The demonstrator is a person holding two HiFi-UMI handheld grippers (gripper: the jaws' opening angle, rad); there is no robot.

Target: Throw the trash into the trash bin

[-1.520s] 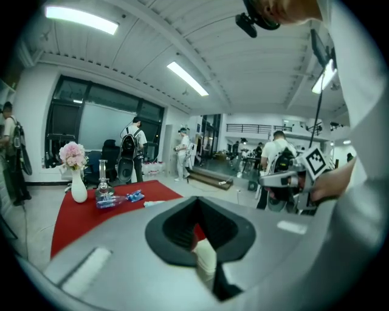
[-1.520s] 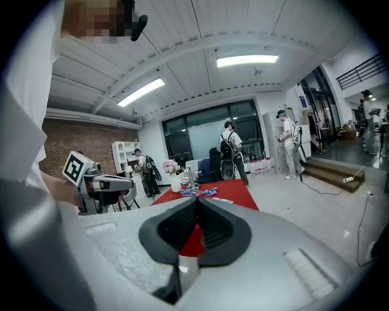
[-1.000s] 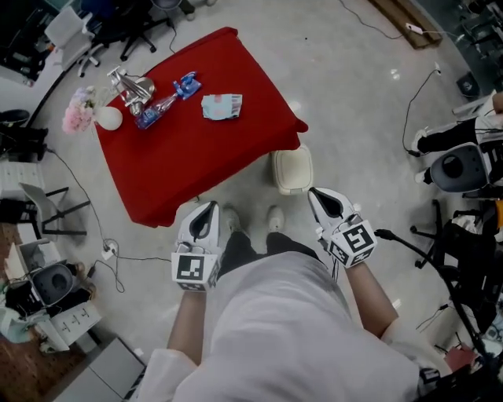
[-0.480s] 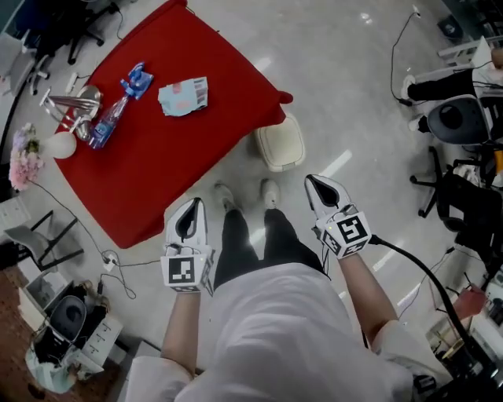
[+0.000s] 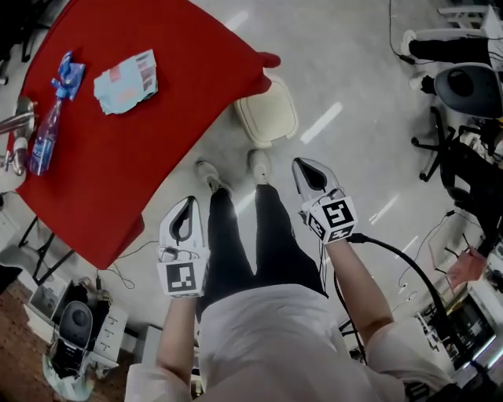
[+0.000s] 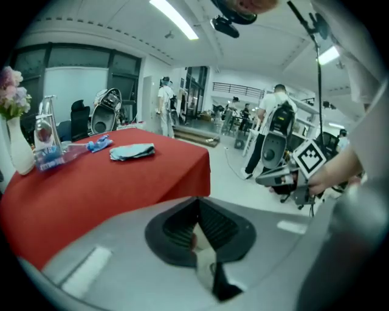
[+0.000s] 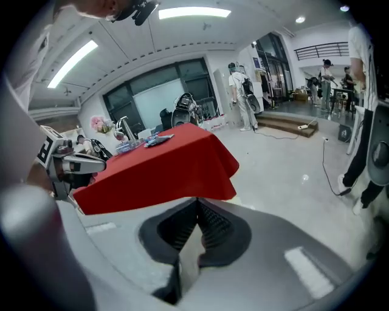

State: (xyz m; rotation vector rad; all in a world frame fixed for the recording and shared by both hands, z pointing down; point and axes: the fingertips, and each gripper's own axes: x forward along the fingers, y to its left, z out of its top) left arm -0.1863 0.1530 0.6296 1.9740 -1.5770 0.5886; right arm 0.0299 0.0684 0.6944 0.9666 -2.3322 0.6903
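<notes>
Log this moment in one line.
left gripper: shut, empty | right gripper: shut, empty | wrapper, bottle: on red table, untouched | bin: floor, by table corner

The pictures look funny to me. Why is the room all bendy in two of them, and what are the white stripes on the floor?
Left gripper view and right gripper view: a wide-angle lens curves the whole room, even the ceiling lights, and the corners go dark. Head view: the stripes are glare from lights on the shiny floor.
</notes>
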